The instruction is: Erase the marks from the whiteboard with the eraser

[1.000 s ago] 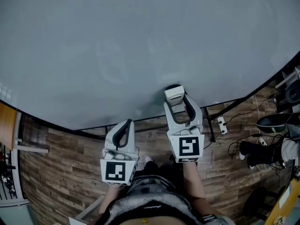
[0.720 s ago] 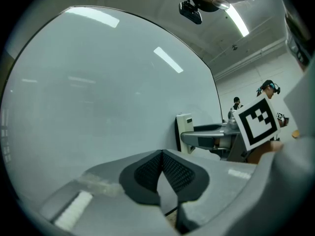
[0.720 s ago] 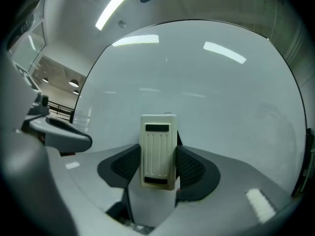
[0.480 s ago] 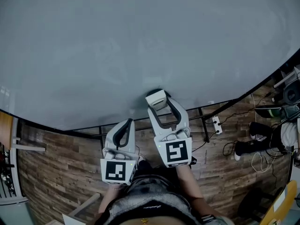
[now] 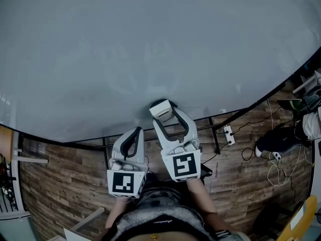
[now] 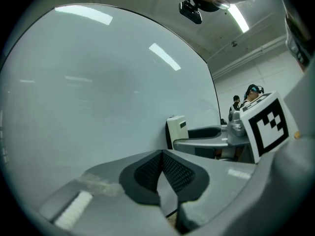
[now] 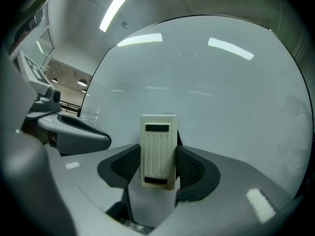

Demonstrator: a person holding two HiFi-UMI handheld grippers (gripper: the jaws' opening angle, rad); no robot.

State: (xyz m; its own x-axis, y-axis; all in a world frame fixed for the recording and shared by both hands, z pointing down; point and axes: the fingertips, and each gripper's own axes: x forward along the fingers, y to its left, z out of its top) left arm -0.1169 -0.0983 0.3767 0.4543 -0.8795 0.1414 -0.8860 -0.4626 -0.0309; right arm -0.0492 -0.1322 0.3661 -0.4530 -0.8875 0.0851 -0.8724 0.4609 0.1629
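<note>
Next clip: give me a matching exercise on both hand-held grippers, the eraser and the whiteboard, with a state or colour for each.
1. left hand-held gripper
2. right hand-held gripper
3. eraser
4. whiteboard

A. cream, with a ribbed back
B. jaws together, nothing between them
C. pale grey, fills the upper head view
D. jaws clamped on a block

Pairs: 1-B, 2-D, 3-A, 4-C
</note>
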